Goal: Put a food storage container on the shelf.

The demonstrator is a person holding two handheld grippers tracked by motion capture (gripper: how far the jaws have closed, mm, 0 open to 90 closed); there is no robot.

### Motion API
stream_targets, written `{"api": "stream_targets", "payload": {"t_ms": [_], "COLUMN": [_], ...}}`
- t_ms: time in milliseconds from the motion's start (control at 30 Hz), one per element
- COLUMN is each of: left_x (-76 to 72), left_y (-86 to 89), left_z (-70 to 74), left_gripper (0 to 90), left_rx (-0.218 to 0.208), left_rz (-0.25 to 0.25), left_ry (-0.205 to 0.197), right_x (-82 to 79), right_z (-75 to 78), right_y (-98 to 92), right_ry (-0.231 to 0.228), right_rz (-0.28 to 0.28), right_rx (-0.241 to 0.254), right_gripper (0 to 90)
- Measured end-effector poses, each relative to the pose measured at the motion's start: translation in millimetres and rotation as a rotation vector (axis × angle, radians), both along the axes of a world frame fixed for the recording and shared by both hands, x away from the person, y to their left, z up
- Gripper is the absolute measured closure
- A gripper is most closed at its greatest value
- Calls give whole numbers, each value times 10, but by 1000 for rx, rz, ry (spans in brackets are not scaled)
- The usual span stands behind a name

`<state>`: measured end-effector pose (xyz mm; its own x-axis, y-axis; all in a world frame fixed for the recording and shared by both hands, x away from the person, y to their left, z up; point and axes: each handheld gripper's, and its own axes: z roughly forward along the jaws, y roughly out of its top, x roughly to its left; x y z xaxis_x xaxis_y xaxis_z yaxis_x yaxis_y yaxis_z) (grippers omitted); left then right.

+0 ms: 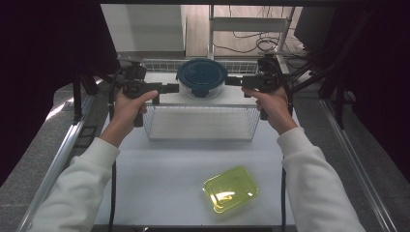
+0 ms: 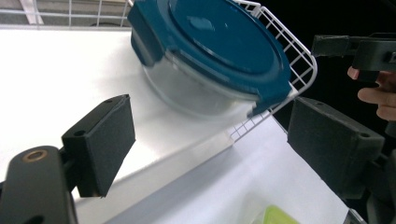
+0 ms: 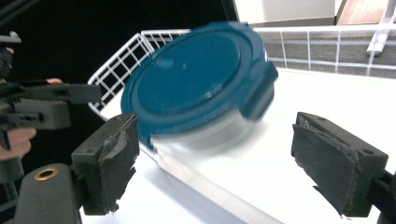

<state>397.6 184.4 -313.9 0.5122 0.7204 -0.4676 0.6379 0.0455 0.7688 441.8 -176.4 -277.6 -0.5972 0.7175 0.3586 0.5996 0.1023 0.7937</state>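
Note:
A round glass container with a dark teal lid (image 1: 202,77) (image 2: 210,51) (image 3: 201,79) stands on the upper shelf of a white wire rack (image 1: 200,137). My left gripper (image 1: 169,88) (image 2: 219,135) is open just left of the container, jaws pointing at it, nothing between them. My right gripper (image 1: 233,80) (image 3: 238,158) is open just right of it, likewise holding nothing. Neither gripper touches the container. Each gripper view also shows the other gripper beyond the container: the right one (image 2: 355,49) and the left one (image 3: 42,107).
A yellow-green rectangular container (image 1: 230,189) (image 2: 280,215) lies on the white table (image 1: 159,183) near the front, right of centre. The rack's wire rim (image 2: 285,46) (image 3: 116,60) runs behind the round container. Dark curtains flank the table; cables lie at the back.

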Motion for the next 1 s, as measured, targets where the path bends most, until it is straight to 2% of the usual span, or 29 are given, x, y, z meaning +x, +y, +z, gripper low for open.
{"api": "stream_targets", "payload": {"t_ms": [67,200,367,500,633,667,733,800,867,967,1000], "left_x": [-98,-258,-458,-598,-739,-778,-865,-946,-971,-1044,-1067], "left_y": [37,88,111,112,104,102,105,91,83,66,60], "left_z": [-37,-112,-237,-368,-535,-578,-685,-817,-862,-991,-1032], "left_gripper": [167,175,195,210,218,220,220,222,222,223,224], "left_rx": [-13,-30,-6,-7,30,40,48,59,71,108,117], "left_rz": [5,-5,-13,-29,-36,-32,-33,-46,-50,-63,-63], "left_ry": [-19,-29,-35,-33,-26,-22,-16,5,11,18,21], "right_x": [-133,-243,-412,-532,-680,-765,-808,-945,-975,-1103,-1167], "right_z": [-59,-119,-249,-364,-468,-518,-548,-662,-691,-838,-938], "right_y": [-92,-163,-263,-313,-368,-400,-417,-467,-477,-508,-508], "right_ry": [-12,-9,-22,-25,-41,-52,-56,-59,-64,-51,-32], "right_rz": [9,19,44,70,81,84,85,94,93,114,134], "right_rx": [-8,-3,-10,-10,-25,-33,-38,-67,-74,-85,-95], "right_gripper": [173,178,186,189,192,193,194,196,198,212,213]}}
